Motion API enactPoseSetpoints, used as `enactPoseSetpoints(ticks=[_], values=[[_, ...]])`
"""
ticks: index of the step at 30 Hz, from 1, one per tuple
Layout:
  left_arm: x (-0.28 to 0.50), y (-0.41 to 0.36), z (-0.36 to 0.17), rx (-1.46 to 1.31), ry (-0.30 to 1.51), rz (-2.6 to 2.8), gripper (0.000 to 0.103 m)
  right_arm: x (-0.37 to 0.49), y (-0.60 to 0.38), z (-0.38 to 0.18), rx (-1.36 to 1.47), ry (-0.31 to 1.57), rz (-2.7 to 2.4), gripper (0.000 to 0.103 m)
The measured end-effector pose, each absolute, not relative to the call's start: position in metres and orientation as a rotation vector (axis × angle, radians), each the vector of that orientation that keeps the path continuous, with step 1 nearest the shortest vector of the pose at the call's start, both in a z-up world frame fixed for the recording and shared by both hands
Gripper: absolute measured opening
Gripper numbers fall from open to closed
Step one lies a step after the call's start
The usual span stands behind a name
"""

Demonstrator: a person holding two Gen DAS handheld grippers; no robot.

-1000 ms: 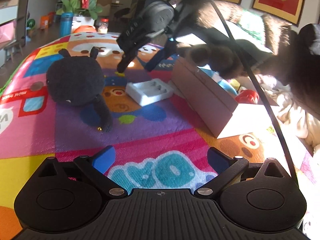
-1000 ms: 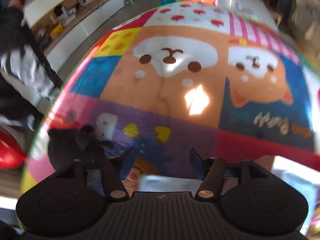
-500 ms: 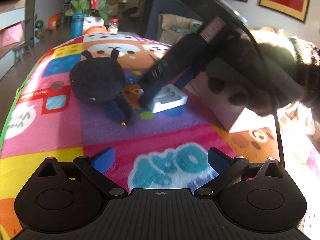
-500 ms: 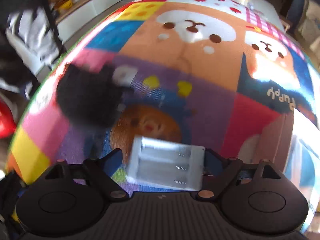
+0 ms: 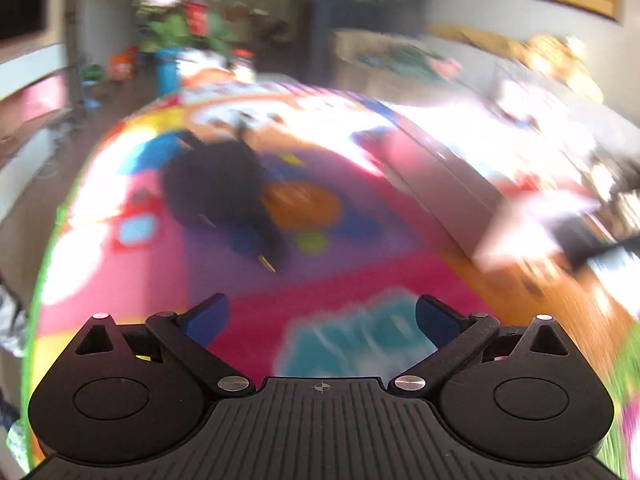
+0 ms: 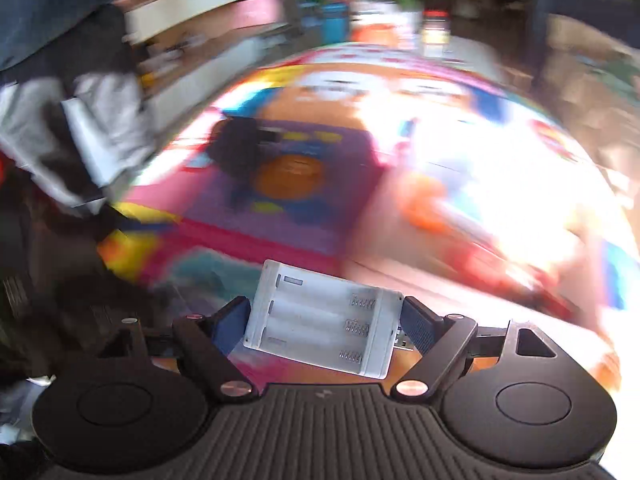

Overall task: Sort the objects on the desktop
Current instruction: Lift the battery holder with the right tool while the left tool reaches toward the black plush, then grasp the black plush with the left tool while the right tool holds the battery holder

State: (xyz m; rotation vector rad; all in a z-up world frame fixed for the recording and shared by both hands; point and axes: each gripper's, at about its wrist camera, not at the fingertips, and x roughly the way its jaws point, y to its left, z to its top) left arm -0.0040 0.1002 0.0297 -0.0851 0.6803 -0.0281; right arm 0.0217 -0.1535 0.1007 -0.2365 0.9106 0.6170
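Your left gripper (image 5: pixel 320 320) has its fingers spread with nothing between them; ahead of the left finger a black plush toy (image 5: pixel 218 184) lies on the colourful play mat (image 5: pixel 360 280), and ahead of the right finger stands a blurred cardboard box (image 5: pixel 452 184). Your right gripper (image 6: pixel 322 320) pinches a white battery holder (image 6: pixel 322 320) by its two short ends, tilted, with the empty slots facing the camera, raised off the mat.

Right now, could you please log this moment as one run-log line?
right gripper: holds white battery case | left gripper: open, empty | black plush toy: on mat
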Motion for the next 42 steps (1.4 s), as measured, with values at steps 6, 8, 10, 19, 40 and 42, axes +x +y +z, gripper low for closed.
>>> enactPoseSetpoints(ticks=[6, 8, 10, 19, 40, 42], values=[[0.061, 0.128, 0.028, -0.168, 0.66, 0.263, 0.102, 0.007, -0.228, 0.072, -0.163, 0.883, 0.394, 0.083], [0.077, 0.135, 0.024, -0.203, 0.674, 0.31, 0.102, -0.002, -0.242, 0.065, -0.119, 0.857, 0.383, 0.087], [0.089, 0.138, 0.021, -0.211, 0.677, 0.338, 0.102, -0.013, -0.254, 0.058, -0.088, 0.821, 0.379, 0.092], [0.088, 0.109, 0.044, 0.014, 0.685, 0.276, 0.086, -0.034, -0.275, 0.023, -0.035, 0.795, 0.361, 0.102], [-0.012, -0.089, 0.078, 0.536, 0.736, -0.486, 0.091, -0.051, -0.271, 0.022, -0.112, 0.782, 0.392, 0.103], [-0.003, -0.079, 0.094, 0.446, 0.707, -0.458, 0.094, -0.061, -0.276, 0.033, -0.094, 0.719, 0.4, 0.103]])
